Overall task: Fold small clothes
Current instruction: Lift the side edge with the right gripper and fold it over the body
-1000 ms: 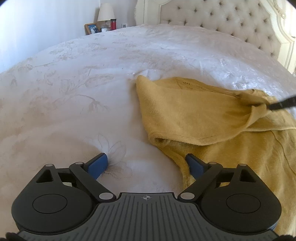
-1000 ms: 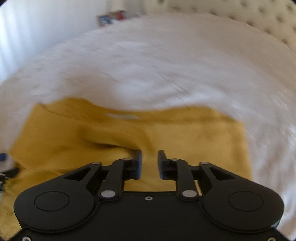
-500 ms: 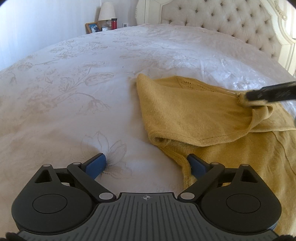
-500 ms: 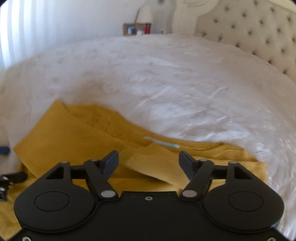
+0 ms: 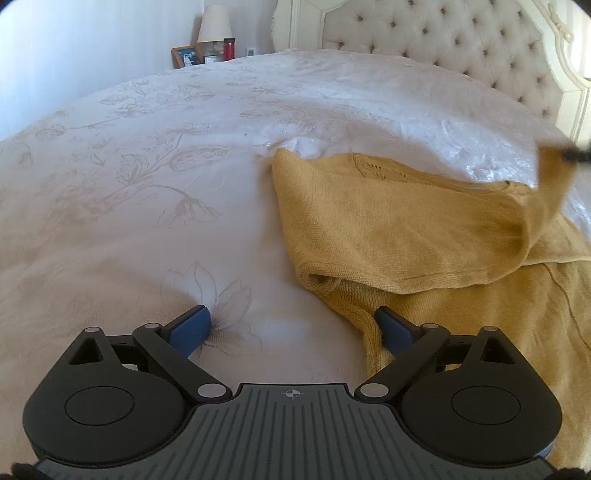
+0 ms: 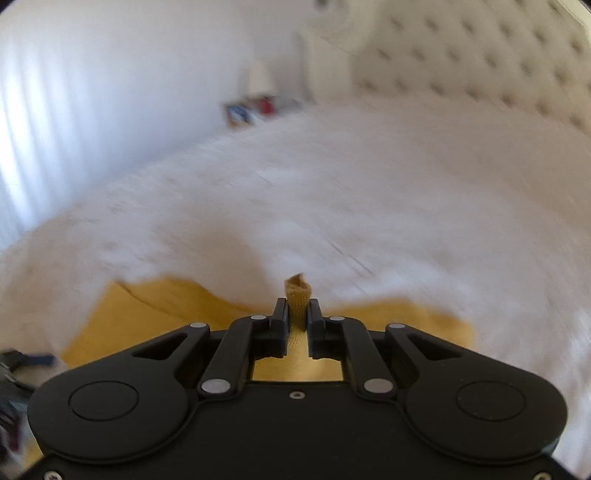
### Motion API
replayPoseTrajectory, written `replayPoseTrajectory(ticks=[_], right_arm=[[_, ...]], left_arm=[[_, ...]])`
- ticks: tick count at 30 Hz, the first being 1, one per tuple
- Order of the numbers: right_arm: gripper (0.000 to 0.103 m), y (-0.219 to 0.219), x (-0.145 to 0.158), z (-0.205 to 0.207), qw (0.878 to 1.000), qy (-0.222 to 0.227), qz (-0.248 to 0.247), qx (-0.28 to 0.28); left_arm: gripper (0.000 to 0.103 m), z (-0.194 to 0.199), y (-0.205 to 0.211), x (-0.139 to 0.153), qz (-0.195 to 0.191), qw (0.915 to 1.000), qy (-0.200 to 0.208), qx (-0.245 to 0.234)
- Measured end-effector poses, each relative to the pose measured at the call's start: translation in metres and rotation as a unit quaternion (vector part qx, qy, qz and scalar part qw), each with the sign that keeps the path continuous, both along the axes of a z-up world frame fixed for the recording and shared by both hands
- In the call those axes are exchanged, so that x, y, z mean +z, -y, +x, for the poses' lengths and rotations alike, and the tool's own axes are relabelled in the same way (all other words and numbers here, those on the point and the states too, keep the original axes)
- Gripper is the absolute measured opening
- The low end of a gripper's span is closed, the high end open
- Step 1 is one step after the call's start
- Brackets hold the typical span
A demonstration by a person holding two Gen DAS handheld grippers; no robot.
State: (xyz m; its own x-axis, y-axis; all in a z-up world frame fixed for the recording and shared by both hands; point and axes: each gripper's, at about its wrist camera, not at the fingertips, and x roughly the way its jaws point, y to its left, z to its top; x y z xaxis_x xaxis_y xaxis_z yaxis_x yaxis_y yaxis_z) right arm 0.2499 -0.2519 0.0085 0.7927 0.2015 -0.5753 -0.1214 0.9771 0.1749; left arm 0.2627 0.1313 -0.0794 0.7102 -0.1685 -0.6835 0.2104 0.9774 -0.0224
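Note:
A mustard-yellow knit sweater [image 5: 388,229] lies partly folded on the white bedspread [image 5: 147,184], one sleeve drawn up to the right. My right gripper [image 6: 297,310] has its jaws closing, and its pads pinch a narrow fold of the sweater [image 6: 296,291], lifted above the rest of the garment [image 6: 155,317]. In the left wrist view it is a dark blur [image 5: 574,153] at the right edge holding the raised sleeve. My left gripper [image 5: 291,325] rests open on the bed. Its right fingertip [image 5: 391,325] touches the sweater's near hem, and nothing is between the fingers.
A tufted headboard [image 5: 461,48] stands at the far end. A lamp [image 5: 214,26], a red bottle [image 5: 229,50] and a photo frame [image 5: 184,57] sit on a nightstand at the back left. The right wrist view is motion-blurred.
The right gripper opened wide over a sweater fold, then shut on it and lifted it up and to the right. The left gripper stayed in place, open.

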Motion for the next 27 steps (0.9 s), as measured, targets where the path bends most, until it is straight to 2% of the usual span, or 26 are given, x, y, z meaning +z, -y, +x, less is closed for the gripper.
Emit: replayPoseTrajectory(ticks=[1,2,5,7,11,18,19,21,22,25,27], right_arm=[[0.027,0.012,-0.012,-0.001,1.0,-0.024,-0.004,-0.014],[0.027,0.023,-0.024,-0.004,0.998,-0.045,-0.011,-0.029],[0.03,0.042,-0.038,-0.018,0.996,-0.066,-0.01,-0.051],[0.053,0.05,-0.038,-0.024,0.996,-0.061,0.011,-0.062],[0.054,0.057,-0.037,-0.019,0.994,-0.062,0.051,-0.071],[0.055,0.046,-0.059,-0.01,0.991,-0.103,0.052,-0.061],[0.054,0.043,-0.062,-0.01,0.991,-0.109,0.05,-0.059],[0.02,0.035,-0.061,-0.01,0.992,-0.109,0.041,-0.045],[0.012,0.03,-0.056,-0.012,0.994,-0.102,0.033,-0.034],[0.012,0.015,-0.029,-0.02,0.999,-0.048,-0.021,-0.003],[0.011,0.015,-0.013,-0.021,0.998,-0.017,-0.063,-0.013]], left_arm=[[0.097,0.0,-0.001,0.0,0.0,1.0,0.0,0.0],[0.097,0.0,-0.001,0.0,-0.001,1.0,0.001,0.0],[0.097,0.0,-0.002,-0.001,-0.002,1.0,0.002,0.0],[0.097,0.001,-0.001,-0.002,-0.001,1.0,0.002,0.001],[0.098,0.0,0.0,-0.002,0.0,1.0,0.004,0.001],[0.098,0.0,0.0,-0.002,-0.001,1.0,0.004,0.002],[0.098,0.0,0.0,-0.002,-0.001,1.0,0.004,0.001],[0.098,0.0,-0.001,-0.002,0.0,1.0,0.005,0.001],[0.098,-0.001,-0.001,-0.002,-0.001,1.0,0.006,0.001],[0.098,0.0,-0.002,-0.002,-0.004,1.0,0.007,0.001],[0.098,0.0,-0.001,-0.002,-0.003,1.0,0.008,0.002]])
